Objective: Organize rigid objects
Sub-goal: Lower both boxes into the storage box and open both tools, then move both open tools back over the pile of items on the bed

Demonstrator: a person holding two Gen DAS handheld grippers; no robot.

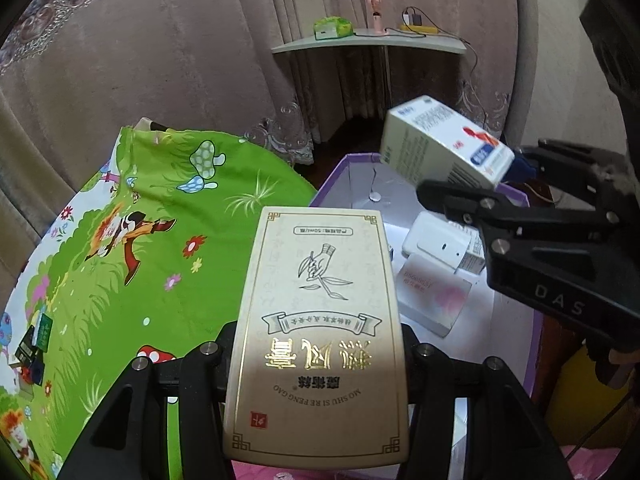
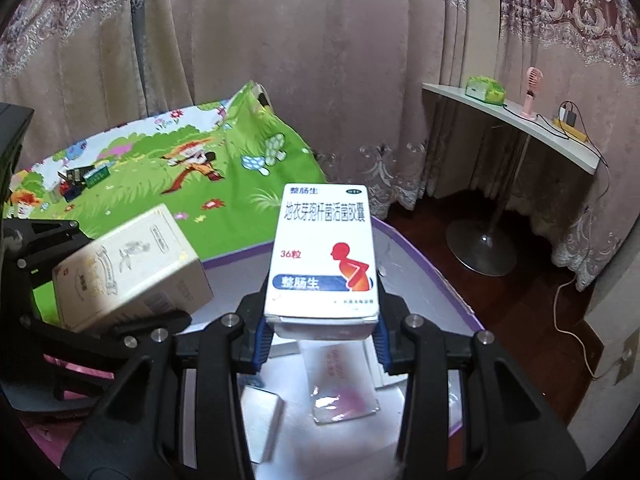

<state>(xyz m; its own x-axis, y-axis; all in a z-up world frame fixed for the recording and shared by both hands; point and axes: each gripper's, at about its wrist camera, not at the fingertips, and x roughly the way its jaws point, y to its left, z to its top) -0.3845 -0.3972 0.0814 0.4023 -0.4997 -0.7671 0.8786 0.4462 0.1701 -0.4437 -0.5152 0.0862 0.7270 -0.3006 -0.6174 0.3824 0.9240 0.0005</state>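
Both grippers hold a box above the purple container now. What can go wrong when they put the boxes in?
1. The gold box in the left gripper and the white medicine box in the right gripper hang close together, so they may collide.
2. The purple container already holds small boxes; a new box may land tilted on them.

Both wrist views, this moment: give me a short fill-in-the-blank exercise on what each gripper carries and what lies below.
1. The left gripper is shut on a ____-coloured box with gilt lettering.
2. The right gripper holds a white box printed with a ____ human figure.
3. Both boxes hang over a tray with a ____ rim.

Missing words: cream; red; purple
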